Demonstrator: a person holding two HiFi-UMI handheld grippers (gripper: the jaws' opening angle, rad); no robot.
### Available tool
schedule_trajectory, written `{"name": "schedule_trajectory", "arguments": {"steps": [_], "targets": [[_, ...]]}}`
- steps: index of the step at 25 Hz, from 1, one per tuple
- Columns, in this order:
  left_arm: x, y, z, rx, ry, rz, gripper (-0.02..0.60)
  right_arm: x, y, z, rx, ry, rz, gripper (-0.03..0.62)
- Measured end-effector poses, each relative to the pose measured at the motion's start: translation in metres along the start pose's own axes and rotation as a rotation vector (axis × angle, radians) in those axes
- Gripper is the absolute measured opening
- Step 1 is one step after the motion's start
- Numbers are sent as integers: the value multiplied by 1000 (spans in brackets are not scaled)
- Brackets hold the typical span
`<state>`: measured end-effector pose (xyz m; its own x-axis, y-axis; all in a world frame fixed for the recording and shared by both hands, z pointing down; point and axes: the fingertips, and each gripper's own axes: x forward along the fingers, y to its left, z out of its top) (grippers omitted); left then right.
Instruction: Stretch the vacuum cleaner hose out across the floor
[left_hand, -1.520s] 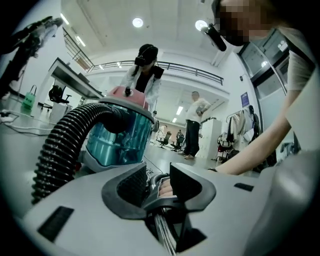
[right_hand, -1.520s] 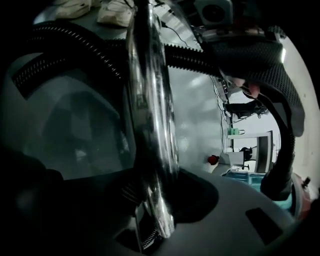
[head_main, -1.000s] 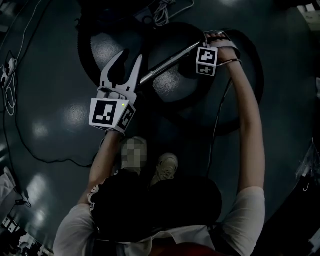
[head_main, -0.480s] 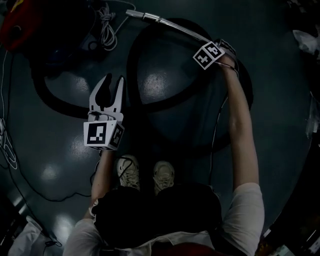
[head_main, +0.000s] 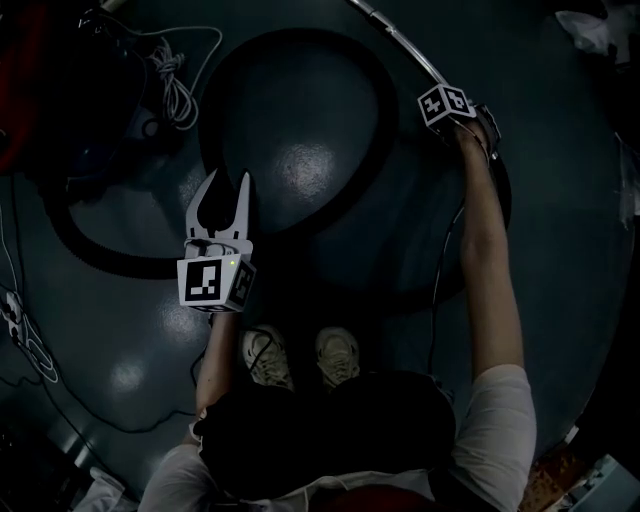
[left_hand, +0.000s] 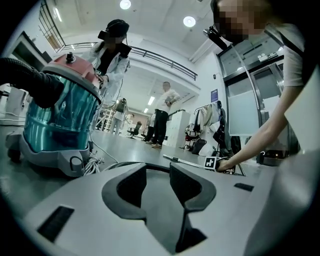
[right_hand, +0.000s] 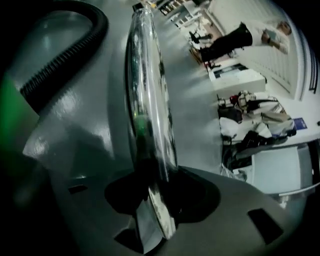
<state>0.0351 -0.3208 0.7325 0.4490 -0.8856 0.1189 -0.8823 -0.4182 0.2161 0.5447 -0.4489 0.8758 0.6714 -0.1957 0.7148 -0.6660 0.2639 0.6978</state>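
Note:
The black ribbed hose (head_main: 383, 130) lies in wide loops on the dark floor and runs back to the vacuum cleaner (head_main: 35, 90) at the far left. In the left gripper view the vacuum cleaner (left_hand: 57, 117) shows a teal body and a pink lid. My right gripper (head_main: 440, 98), arm stretched far forward, is shut on the chrome wand tube (head_main: 395, 35). The wand tube (right_hand: 150, 115) runs straight out between the right gripper (right_hand: 155, 200) jaws, with the hose (right_hand: 65, 55) curving off to the left. My left gripper (head_main: 226, 185) hovers open and empty over the floor beside the loop; the left gripper (left_hand: 160, 185) holds nothing.
A coiled white power cord (head_main: 178, 85) lies by the vacuum cleaner. Thin cables (head_main: 25, 335) trail along the floor at the left. My shoes (head_main: 300, 355) stand just behind the hose loop. Several people (left_hand: 162, 117) stand in the bright hall beyond.
My right gripper has carried the wand tube forward and to the right, and the hose loop has drawn out wider. The left gripper stays open, drifting slightly.

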Motion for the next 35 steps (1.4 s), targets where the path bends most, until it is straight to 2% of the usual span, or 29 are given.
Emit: {"name": "schedule_trajectory", "arguments": {"steps": [2, 3, 4, 6, 7, 9, 11, 13, 15, 16, 17, 18, 20, 21, 22, 23, 25, 27, 30, 32, 34, 35], "targets": [[1, -5, -3, 12, 7, -14, 129, 25, 7, -52, 86, 154, 36, 158], [1, -6, -5, 14, 9, -18, 129, 35, 9, -78, 118, 221, 11, 172], [1, -8, -7, 15, 11, -21, 129, 43, 6, -100, 135, 263, -52, 172], [-1, -9, -9, 22, 16, -22, 129, 51, -6, -134, 169, 284, -180, 170], [-2, -8, -9, 26, 16, -20, 129, 53, -9, -146, 207, 282, -204, 172], [-4, -6, -6, 29, 13, -13, 129, 53, -11, -163, 301, 269, -203, 183], [-6, -5, -3, 26, 6, -5, 129, 49, -10, -169, 346, 232, -198, 193], [-8, -7, 0, 42, 8, -15, 129, 40, -5, -162, 285, 133, -216, 195], [-8, -15, 1, 108, 41, -51, 129, 28, 0, -145, 103, -1, -254, 199], [-8, -21, 1, 144, 64, -73, 129, 25, 5, -139, 13, -29, -246, 199], [-9, -26, 1, 164, 86, -93, 129, 25, 11, -138, -34, -5, -188, 199], [-10, -29, 1, 166, 100, -111, 129, 26, 20, -142, -39, 70, -76, 198], [-11, -33, 2, 145, 112, -135, 129, 17, 37, -155, -41, 275, 205, 198], [-13, -34, 4, 135, 113, -140, 129, 5, 40, -160, -82, 351, 316, 198], [-14, -35, 5, 126, 110, -140, 129, -11, 38, -163, -146, 390, 384, 198], [-16, -34, 7, 120, 105, -134, 129, -27, 31, -160, -211, 385, 404, 198], [-21, -30, 11, 123, 99, -111, 129, -53, 11, -139, -291, 271, 343, 198], [-26, -23, 10, 129, 102, -80, 129, -81, 6, -111, -326, 108, 290, 198], [-40, -15, 8, 99, 106, -36, 129, -138, 43, -78, -394, -179, 330, 198], [-62, -13, 8, 104, 101, -4, 129, -199, 84, -75, -454, -370, 397, 198], [-87, -14, 9, 154, 96, 31, 130, -267, 146, -75, -493, -608, 575, 198], [-96, -14, 9, 179, 94, 42, 153, -301, 176, -78, -498, -709, 679, 198]]}}
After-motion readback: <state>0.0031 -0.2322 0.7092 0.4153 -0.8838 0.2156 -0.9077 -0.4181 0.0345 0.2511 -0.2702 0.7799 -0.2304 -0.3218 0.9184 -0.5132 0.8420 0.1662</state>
